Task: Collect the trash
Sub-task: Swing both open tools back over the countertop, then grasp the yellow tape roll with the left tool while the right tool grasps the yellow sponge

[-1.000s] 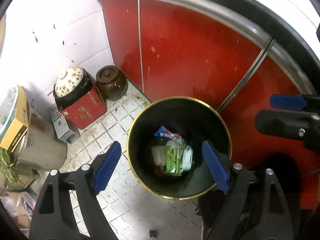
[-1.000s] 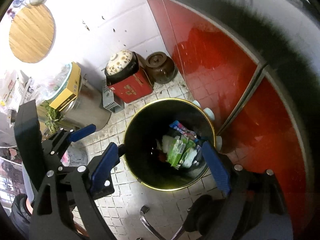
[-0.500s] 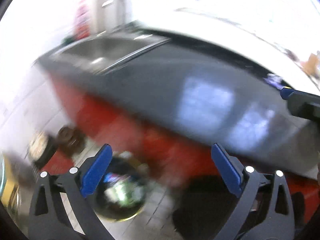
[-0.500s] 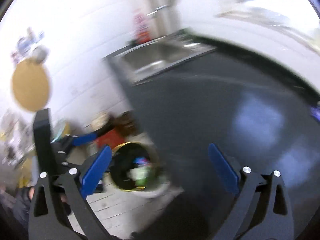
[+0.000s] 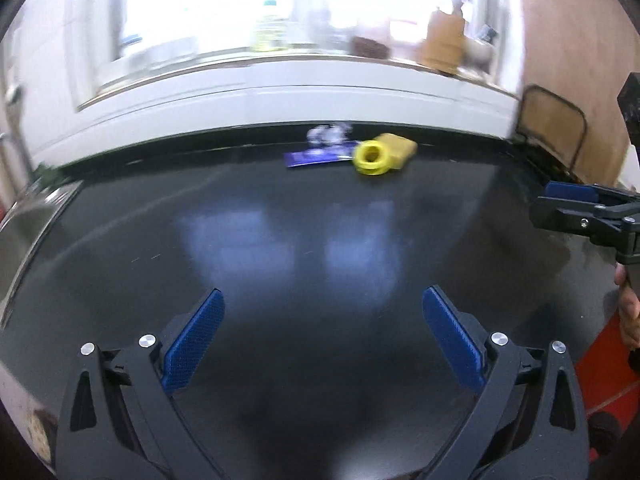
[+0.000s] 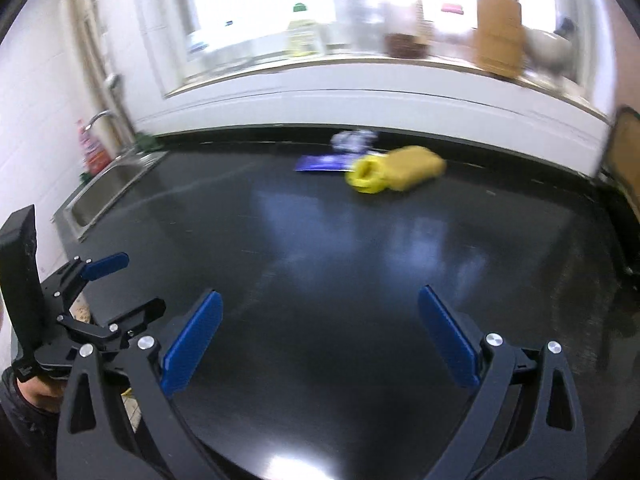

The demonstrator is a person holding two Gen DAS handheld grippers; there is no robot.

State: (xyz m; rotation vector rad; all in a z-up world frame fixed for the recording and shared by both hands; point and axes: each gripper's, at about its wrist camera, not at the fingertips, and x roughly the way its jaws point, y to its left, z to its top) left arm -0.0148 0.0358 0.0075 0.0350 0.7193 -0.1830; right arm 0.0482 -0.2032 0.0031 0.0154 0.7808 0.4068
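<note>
Bin gone; trash (image 5: 360, 152) beyond jaws.

Black countertop (image 5: 320, 240) bears blue wrapper (image 5: 316, 157), yellow ring (image 5: 373, 157), sponge (image 5: 400, 148).

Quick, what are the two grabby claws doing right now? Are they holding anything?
Left gripper: open, holding nothing, over the black counter.
Right gripper: open, holding nothing.

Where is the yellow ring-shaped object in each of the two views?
Left wrist view: yellow ring lies at upper centre-right, far on the black countertop.
Right wrist view: upper centre, same far area.
Shared landmark: the blue wrapper just left of it in both.
</note>
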